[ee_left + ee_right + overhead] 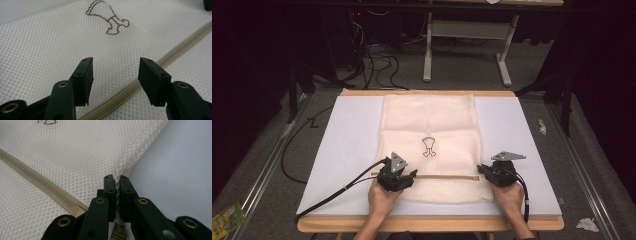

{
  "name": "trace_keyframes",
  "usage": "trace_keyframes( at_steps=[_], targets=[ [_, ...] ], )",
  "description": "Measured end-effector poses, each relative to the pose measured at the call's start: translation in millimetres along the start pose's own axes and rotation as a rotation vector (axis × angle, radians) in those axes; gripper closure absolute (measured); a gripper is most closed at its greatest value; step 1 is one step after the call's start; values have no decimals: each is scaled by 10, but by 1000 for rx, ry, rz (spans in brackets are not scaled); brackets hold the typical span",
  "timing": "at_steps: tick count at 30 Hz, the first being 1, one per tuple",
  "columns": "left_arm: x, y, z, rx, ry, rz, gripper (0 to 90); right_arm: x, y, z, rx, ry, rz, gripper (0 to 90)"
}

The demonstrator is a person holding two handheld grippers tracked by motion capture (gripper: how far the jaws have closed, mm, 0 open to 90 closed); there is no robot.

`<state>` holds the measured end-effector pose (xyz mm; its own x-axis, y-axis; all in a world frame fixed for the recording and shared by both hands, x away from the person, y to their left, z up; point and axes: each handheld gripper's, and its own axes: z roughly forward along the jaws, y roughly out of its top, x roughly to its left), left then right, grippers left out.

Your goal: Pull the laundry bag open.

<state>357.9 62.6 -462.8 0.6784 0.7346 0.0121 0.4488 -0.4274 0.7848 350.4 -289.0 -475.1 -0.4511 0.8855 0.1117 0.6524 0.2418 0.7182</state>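
Cream mesh makes up the flat zip bag [429,145] that lies in the middle of the white table cover [347,145], its long side running away from the person. A tan zip [432,176] crosses it near the close end, and a small brown outline drawing [428,146] sits at its centre. What the drawing depicts is hard to say from the high view; the left gripper view shows it closer [107,18] yet clips its top at the frame edge. The zip's puller cannot be made out anywhere. In the right gripper view a strip of tan webbing hangs below the jaws, cut off by the bottom edge.

At the bag's near left part, the left gripper [397,176] rests over the zip line. Its own view shows the left tongs [115,75] standing apart, with bare mesh and the zip [150,72] showing in the gap and nothing between the pads.

Over at the bag's right edge, beside the zip's end, sits the right gripper [499,172]. Seen from its own camera, the right tongs [117,192] are pinched narrow on the mesh edge [117,178], a thin fold of netting squeezed between the pads. Beyond that edge lies plain cover [180,165].

Both of the person's hands enter from the bottom, forearms cut off by the frame.
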Motion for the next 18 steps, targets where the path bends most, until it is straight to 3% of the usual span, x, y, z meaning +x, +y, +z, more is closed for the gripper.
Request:
trace_keyframes(
  at_steps=[18],
  targets=[
    [-400,335,227,1,-138,41,490,19,90,-155,-45,44,-10,884]
  ],
)
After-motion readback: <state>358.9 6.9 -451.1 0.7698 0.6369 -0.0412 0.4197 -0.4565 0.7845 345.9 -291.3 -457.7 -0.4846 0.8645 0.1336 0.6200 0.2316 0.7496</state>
